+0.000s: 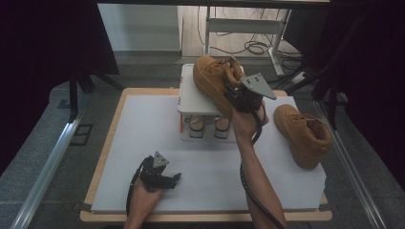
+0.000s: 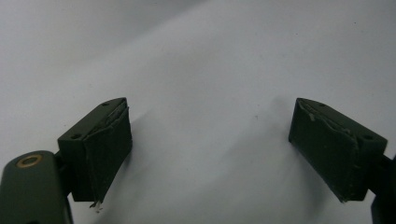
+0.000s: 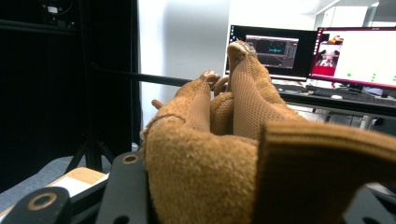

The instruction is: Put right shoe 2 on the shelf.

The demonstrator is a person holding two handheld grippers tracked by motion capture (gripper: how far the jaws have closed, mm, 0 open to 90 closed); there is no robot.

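Jaws of the right gripper (image 1: 228,98) clamp a tan boot (image 1: 212,78); left gripper (image 1: 168,180) gapes, holding nothing.

Left gripper (image 1: 167,180) rests low by the near edge, jaws spread wide; right gripper (image 1: 232,95) reaches forward on an outstretched arm, jaws clamped.
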